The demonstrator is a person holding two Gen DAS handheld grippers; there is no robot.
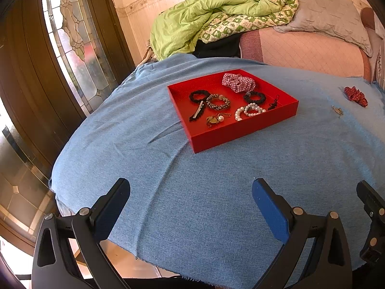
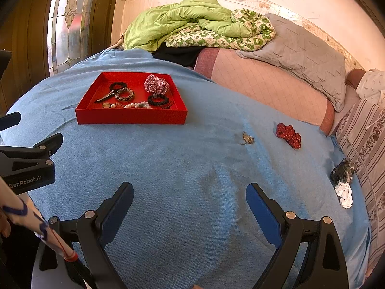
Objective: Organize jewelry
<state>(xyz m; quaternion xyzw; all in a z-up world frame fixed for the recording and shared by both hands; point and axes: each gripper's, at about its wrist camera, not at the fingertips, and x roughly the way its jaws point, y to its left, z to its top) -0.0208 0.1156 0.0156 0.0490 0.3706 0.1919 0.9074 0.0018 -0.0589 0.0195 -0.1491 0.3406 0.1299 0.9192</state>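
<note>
A red tray [image 1: 216,139] [image 2: 130,118] sits on the blue cloth and holds a checked scrunchie [image 1: 238,82] [image 2: 156,84], black hair ties, a leopard band [image 1: 217,102], a pearl bracelet [image 1: 250,111] and a hair clip. On the cloth outside it lie a red dotted scrunchie [image 2: 288,134] [image 1: 356,95], a small gold piece [image 2: 247,139] [image 1: 336,110], a dark scrunchie [image 2: 343,169] and a white scrunchie [image 2: 344,192]. My left gripper [image 1: 191,192] is open and empty near the front edge. My right gripper [image 2: 190,196] is open and empty, well short of the loose pieces.
The blue cloth [image 2: 168,168] covers a rounded table. Behind it is a bed with a green quilt [image 2: 192,21] and grey pillow [image 2: 308,53]. A glass door [image 1: 72,36] stands at the left. The left gripper shows at the right view's left edge [image 2: 28,163].
</note>
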